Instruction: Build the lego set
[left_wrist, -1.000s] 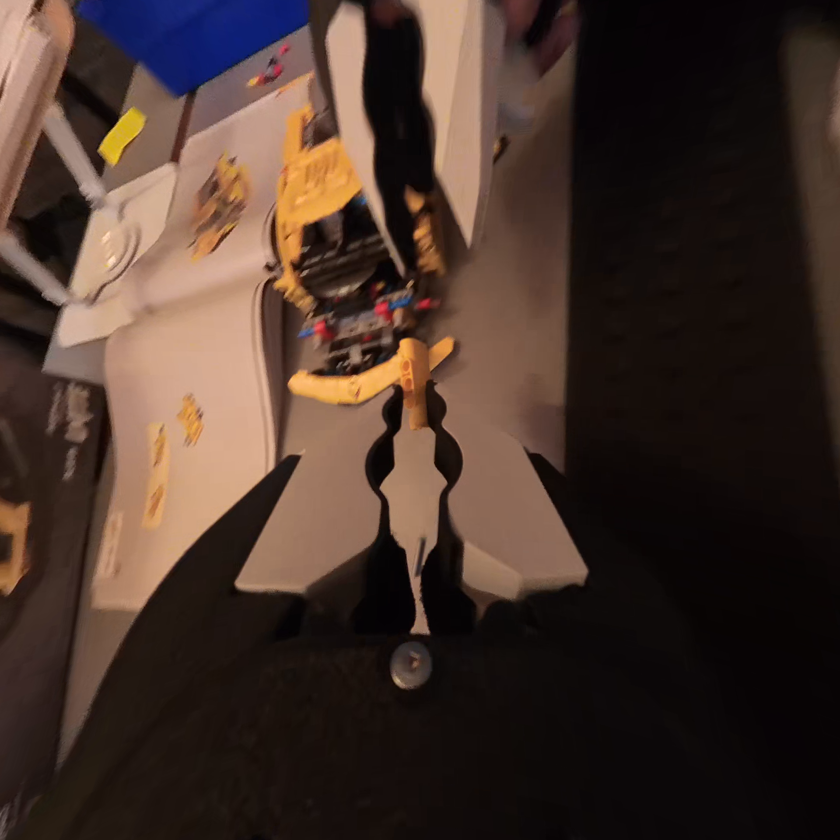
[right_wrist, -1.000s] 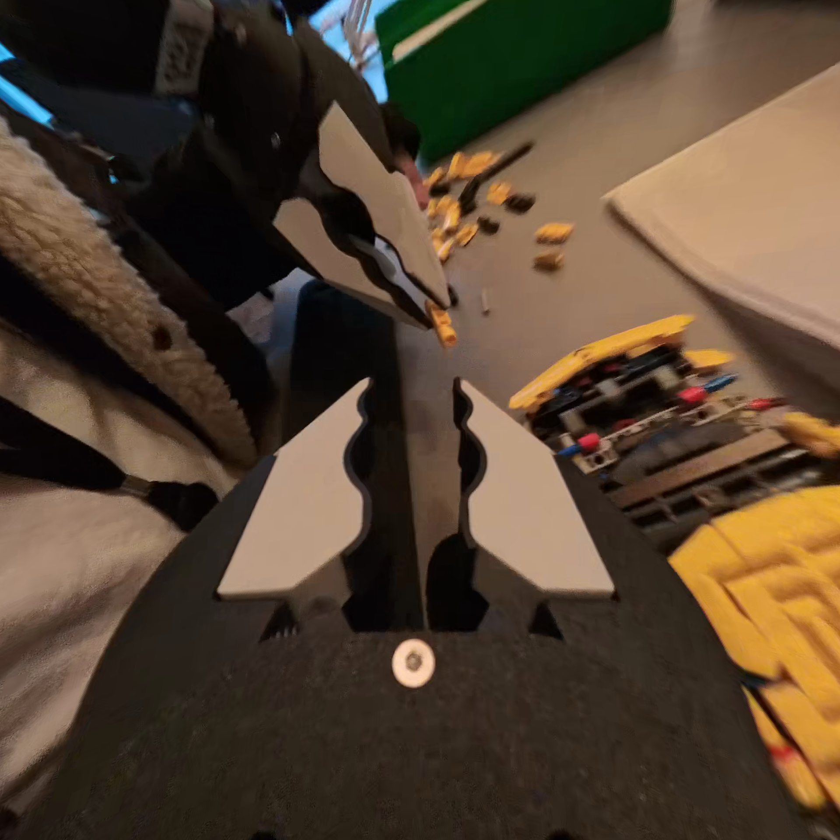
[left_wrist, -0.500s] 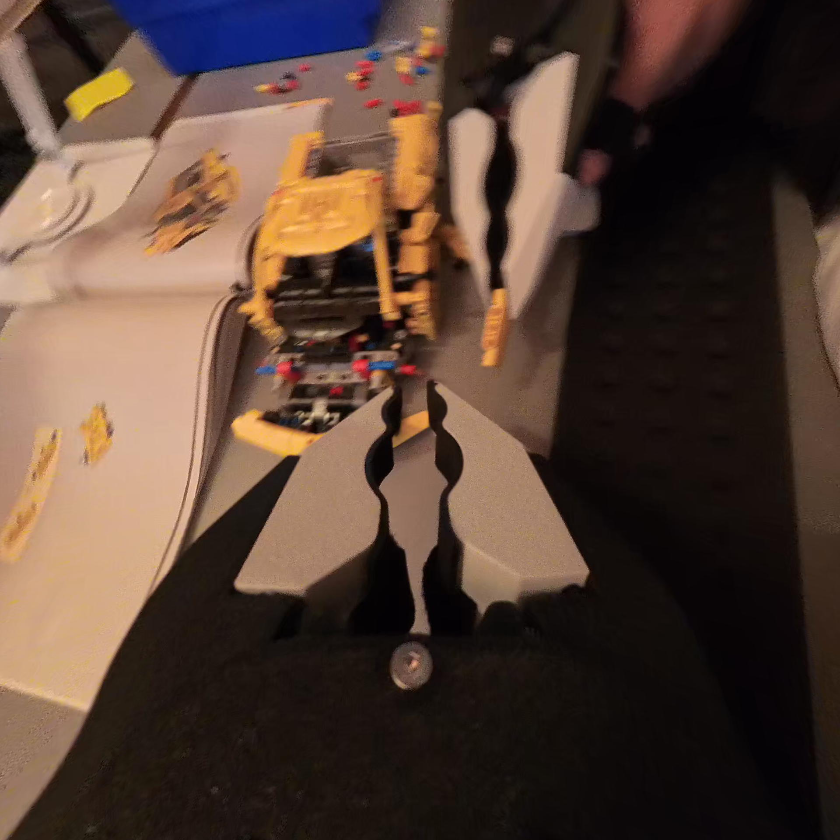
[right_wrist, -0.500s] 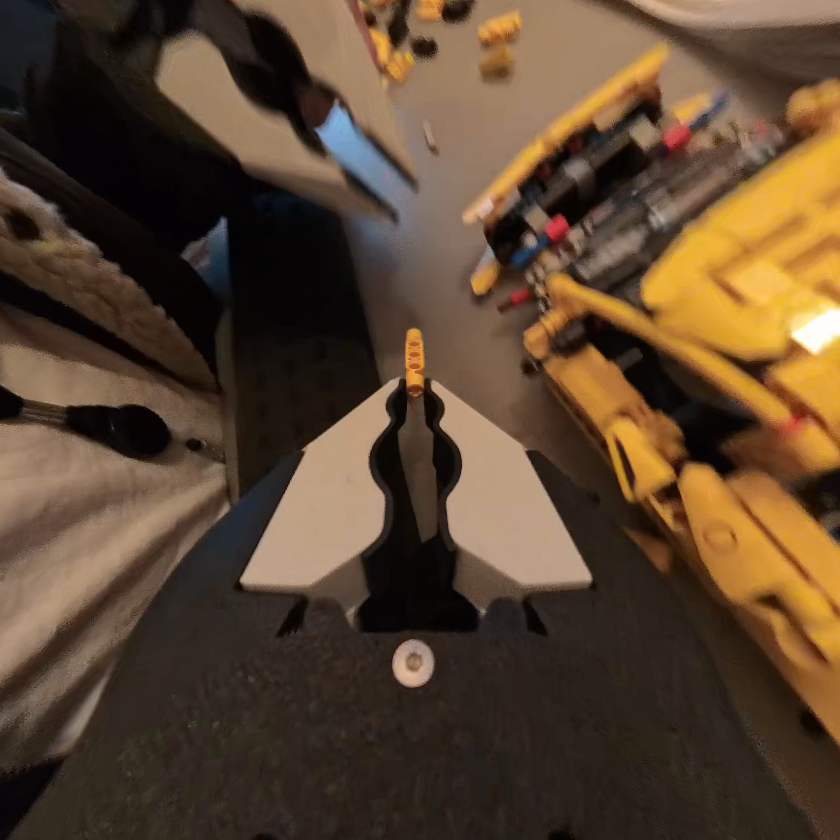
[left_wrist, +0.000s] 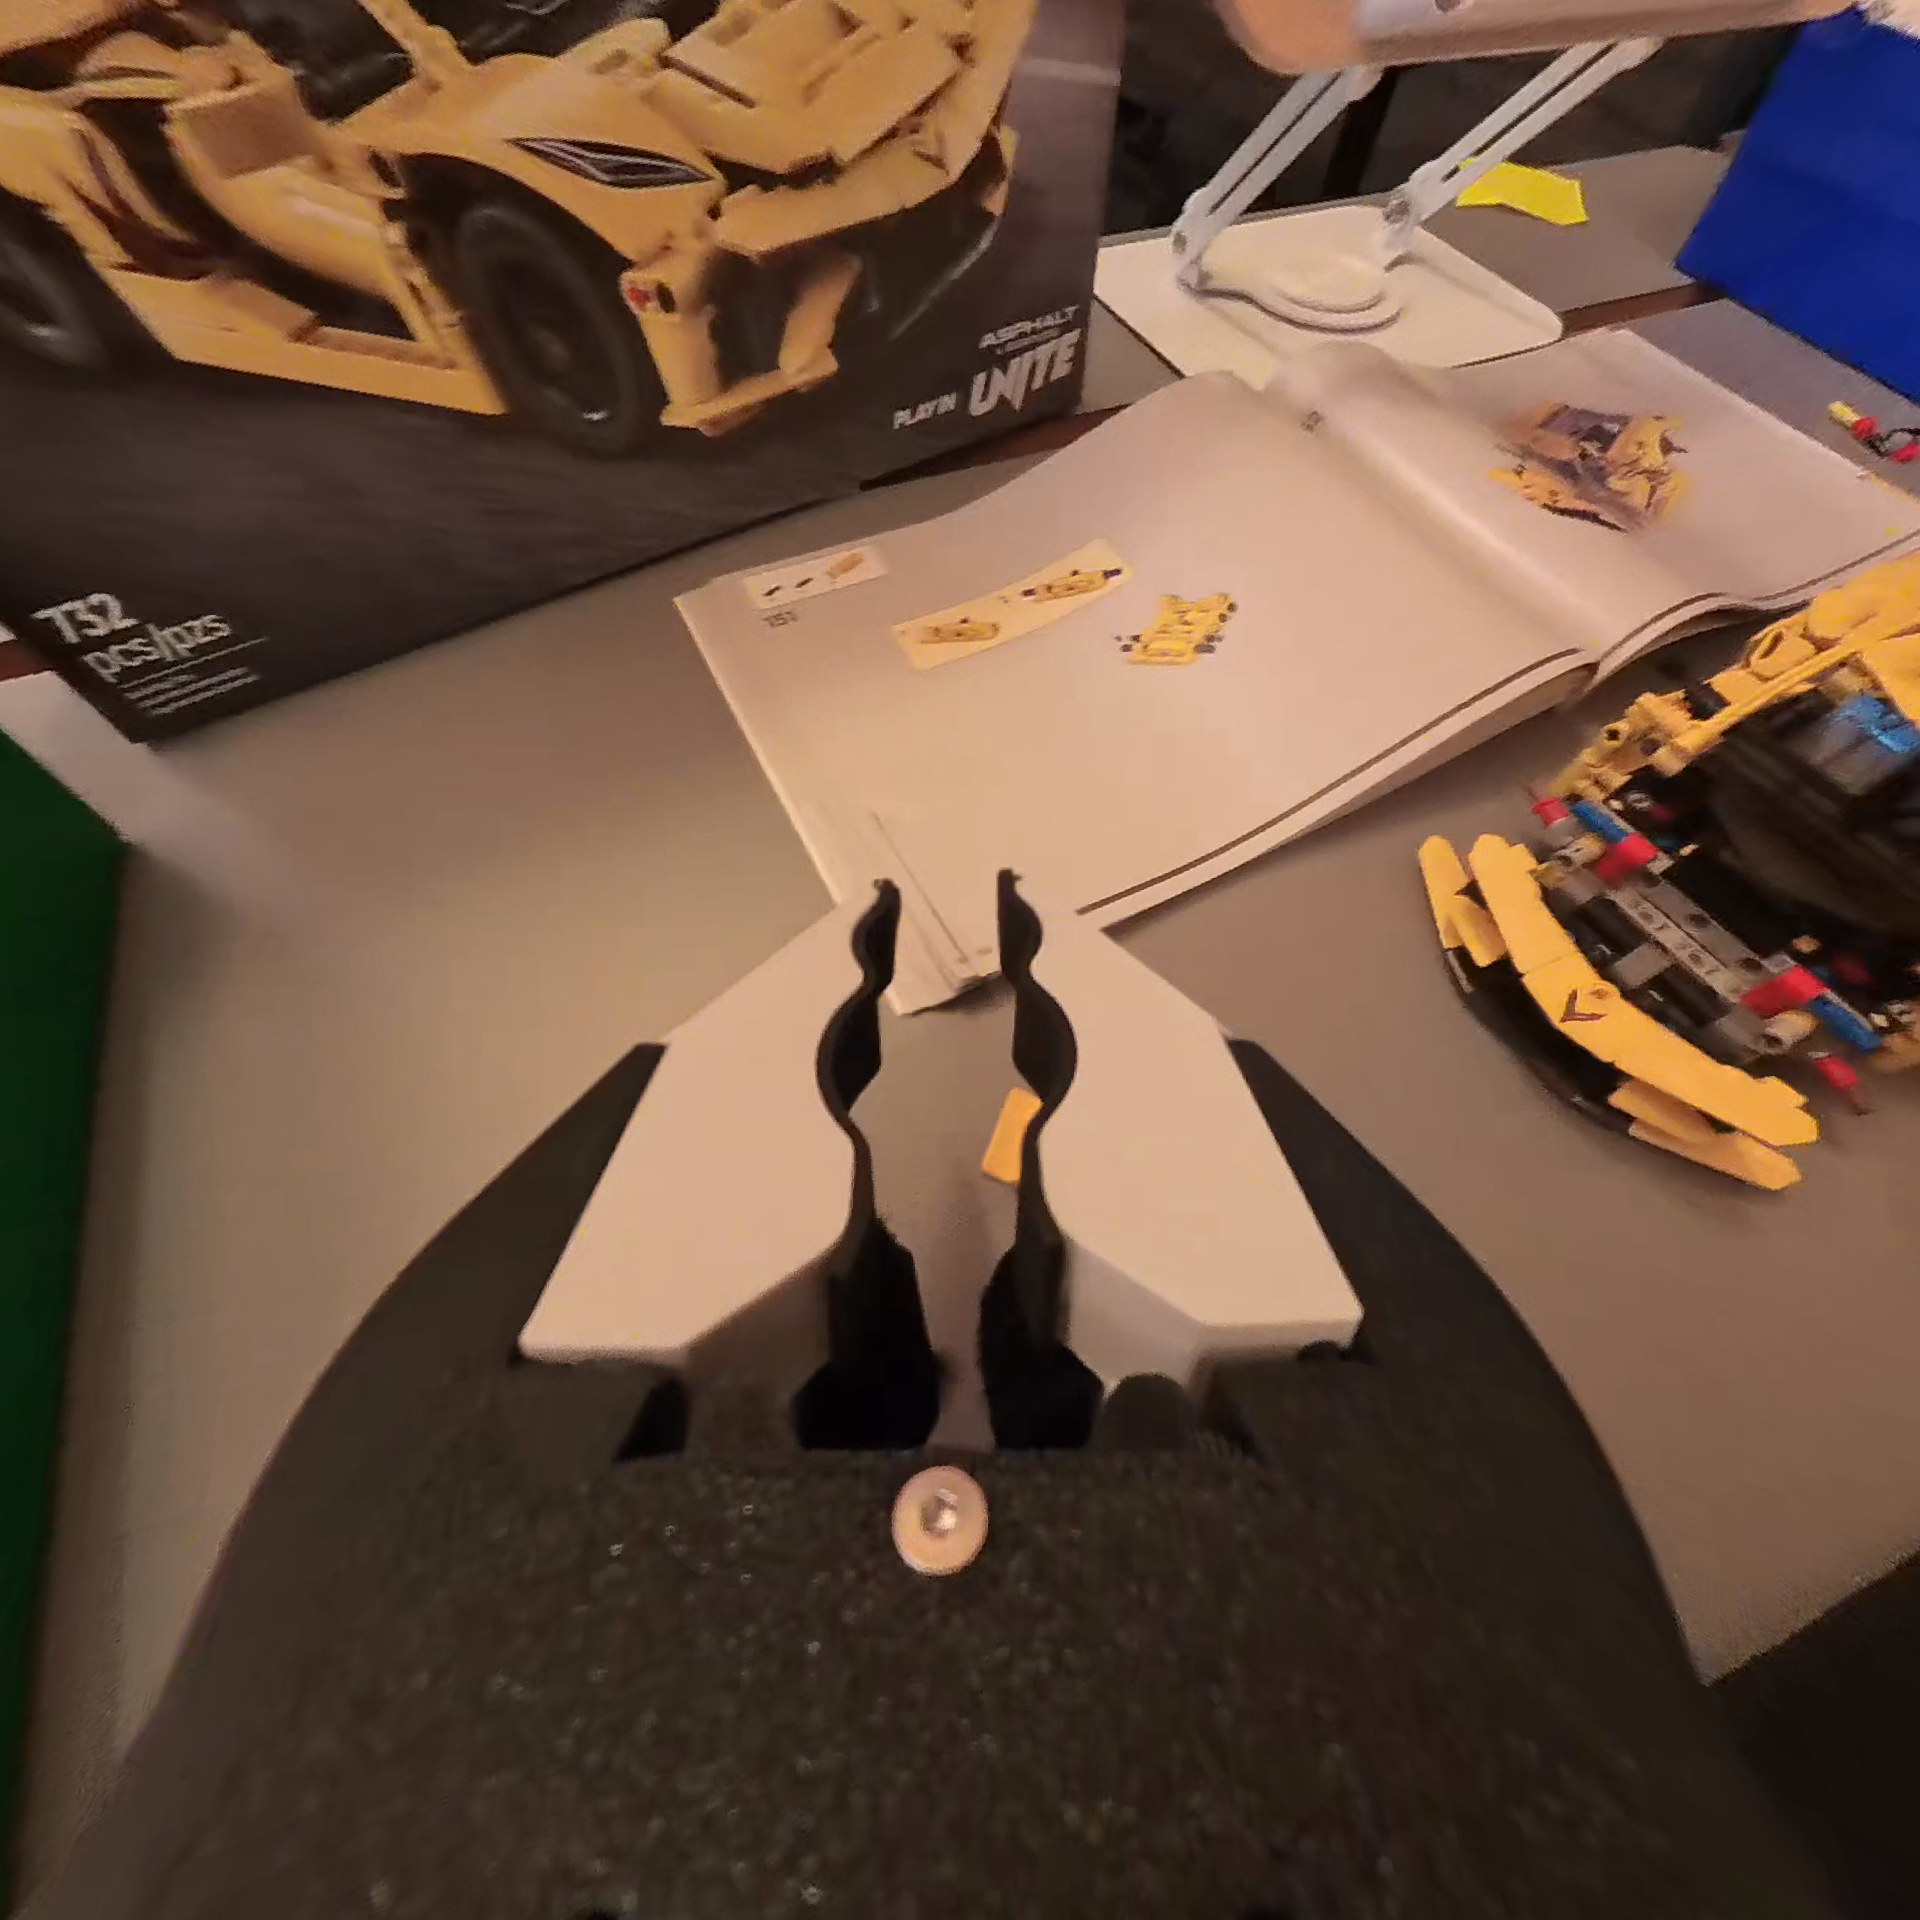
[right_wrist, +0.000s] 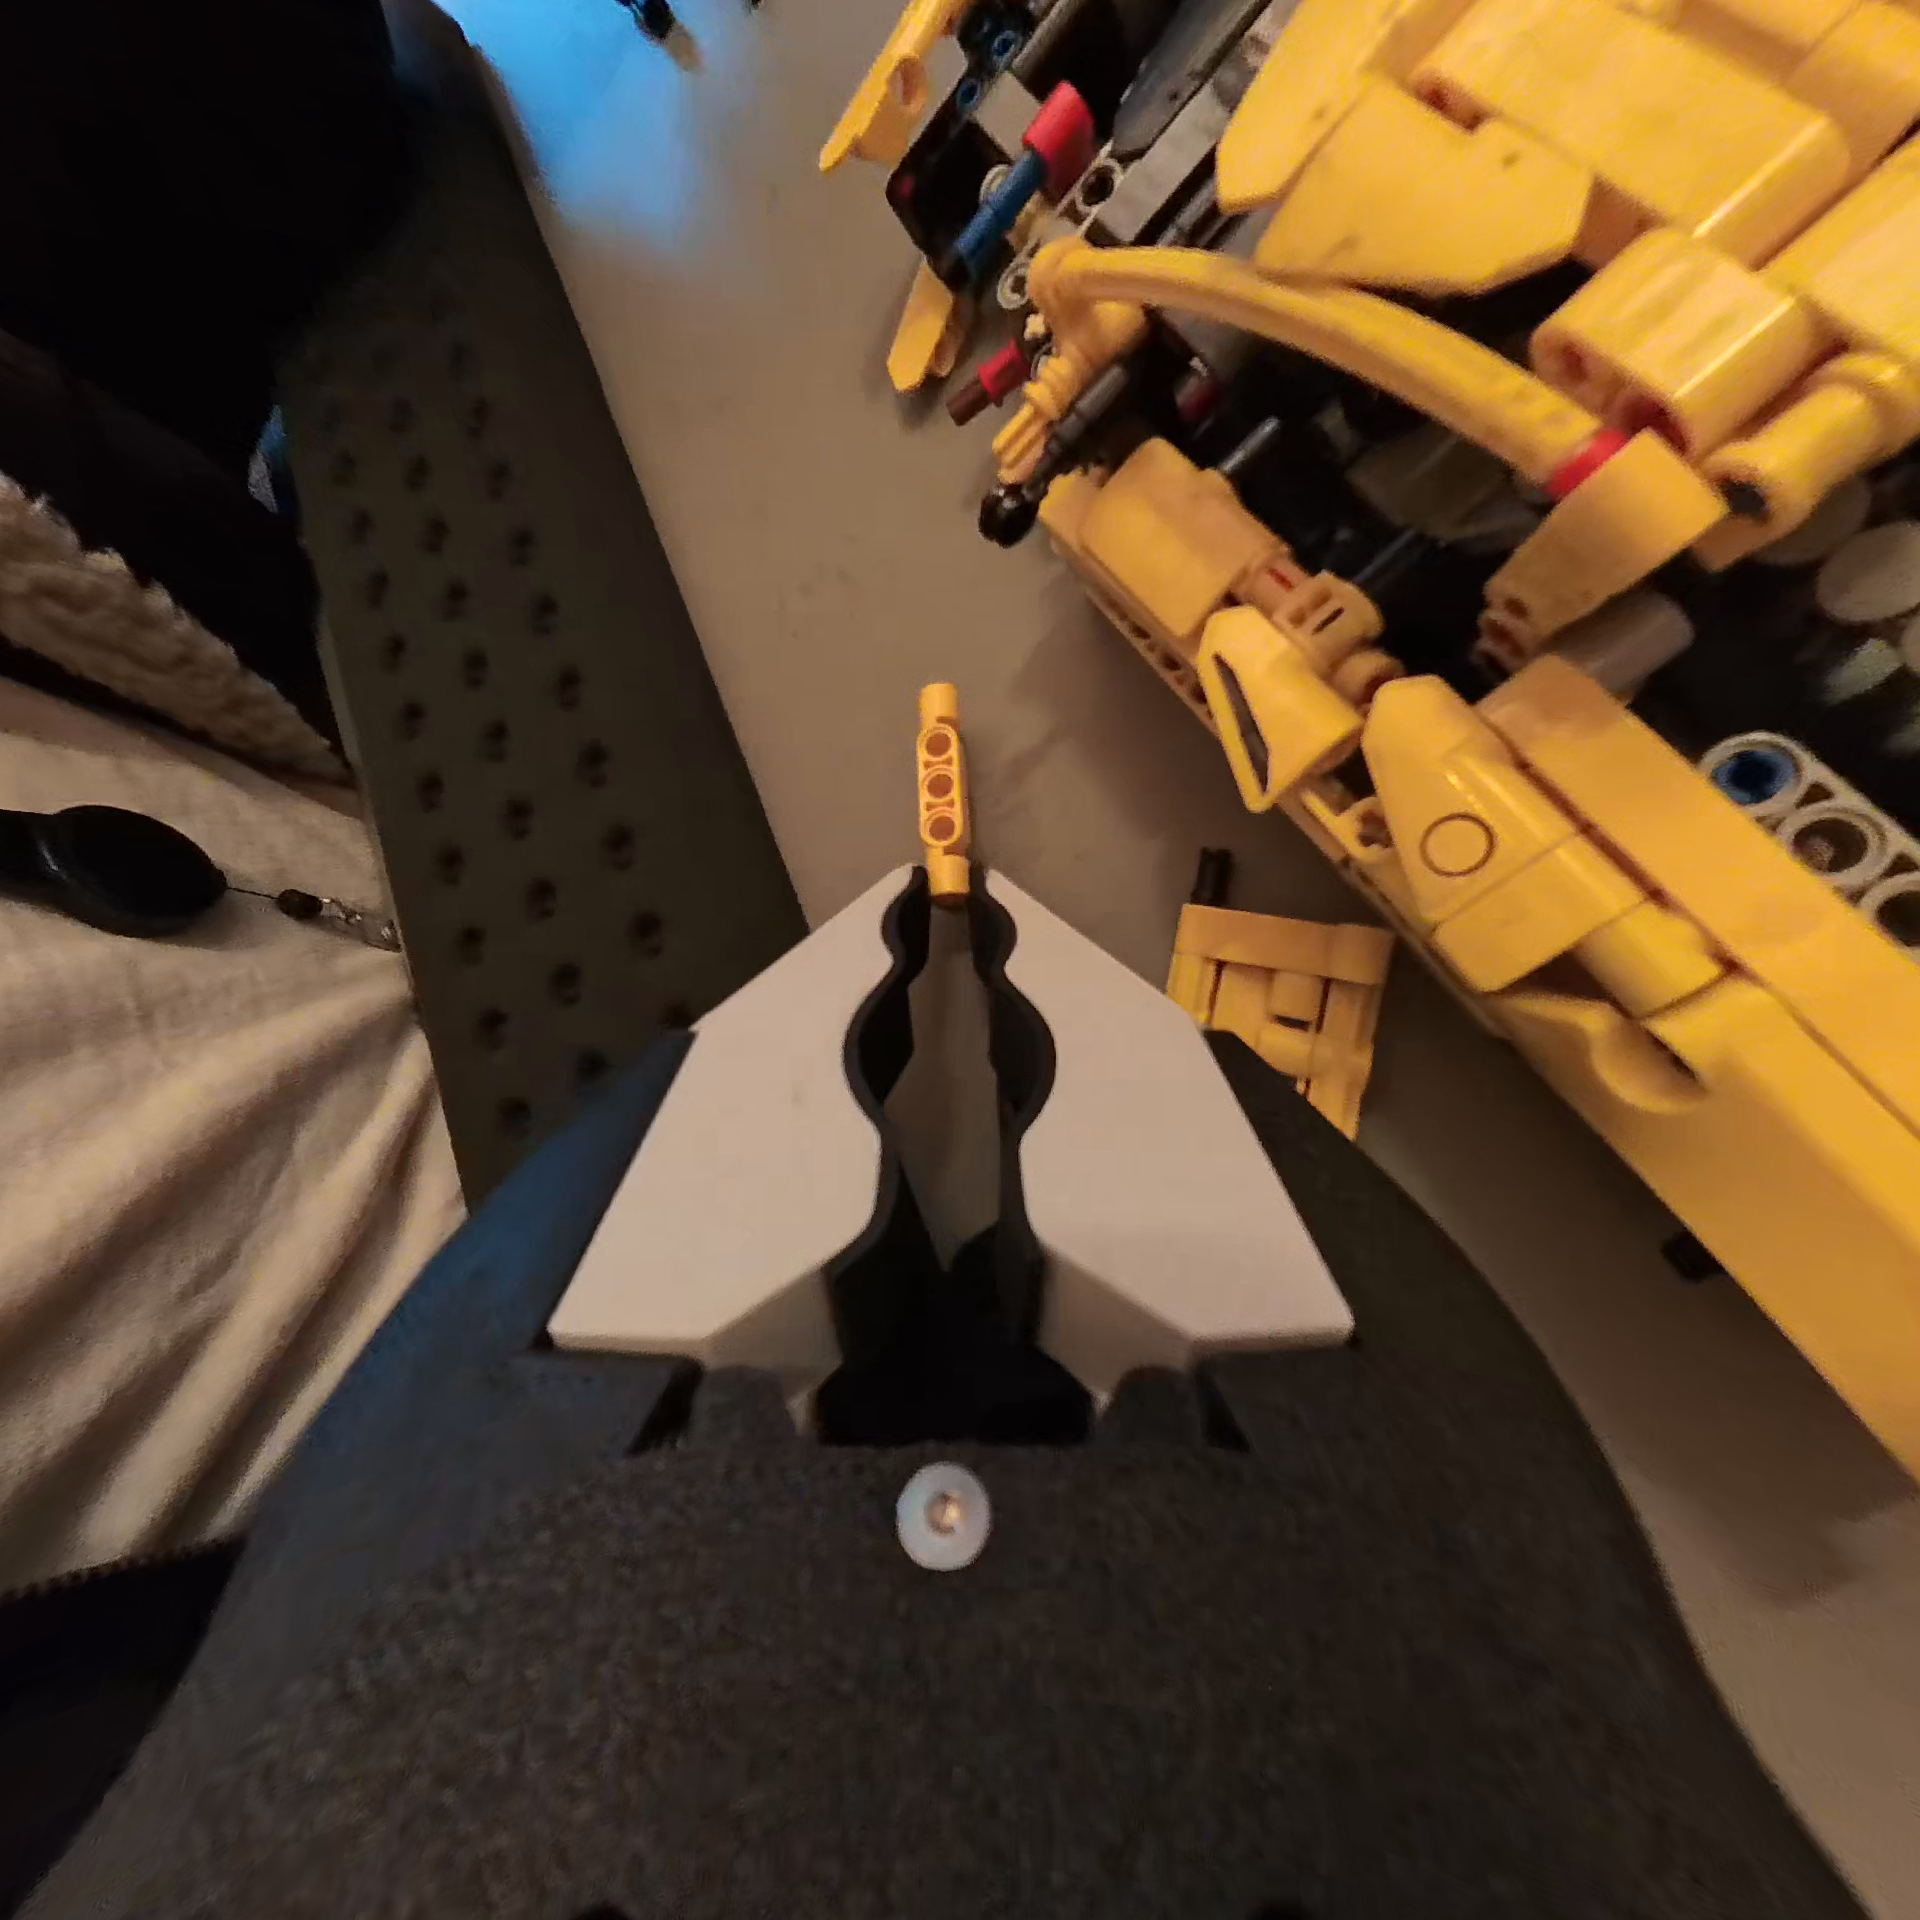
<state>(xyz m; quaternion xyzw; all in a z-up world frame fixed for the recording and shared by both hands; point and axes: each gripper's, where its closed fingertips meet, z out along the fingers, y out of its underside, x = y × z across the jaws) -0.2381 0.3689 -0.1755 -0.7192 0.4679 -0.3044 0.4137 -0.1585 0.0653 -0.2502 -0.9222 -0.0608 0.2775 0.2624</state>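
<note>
My left gripper (left_wrist: 948, 891) is open and empty above the grey table, pointing at the near corner of the open instruction booklet (left_wrist: 1195, 665). A small yellow piece (left_wrist: 1010, 1135) lies on the table below, beside the right finger. The partly built yellow car (left_wrist: 1714, 935) sits to the right. In the right wrist view my right gripper (right_wrist: 945, 883) is shut on a short yellow beam with holes (right_wrist: 940, 790), which sticks out past the tips. It is held above the table, left of the car's side (right_wrist: 1558, 831).
The dark set box (left_wrist: 416, 312) stands at the back left, a white lamp base (left_wrist: 1351, 281) and a blue bin (left_wrist: 1818, 187) behind the booklet. A small yellow sub-assembly (right_wrist: 1278, 997) lies beside the car. A dark perforated strip (right_wrist: 499, 675) and a person's clothing are left. There is about 30 centimetres between the tips of the two grippers. The small yellow piece (left_wrist: 1010, 1135) sits 8 centimetres or so from the ends of my left fingers.
The yellow beam passed from my left gripper to my right, which shut on it and moved beside the car. My left gripper opened wider and swung left toward the booklet and box.
</note>
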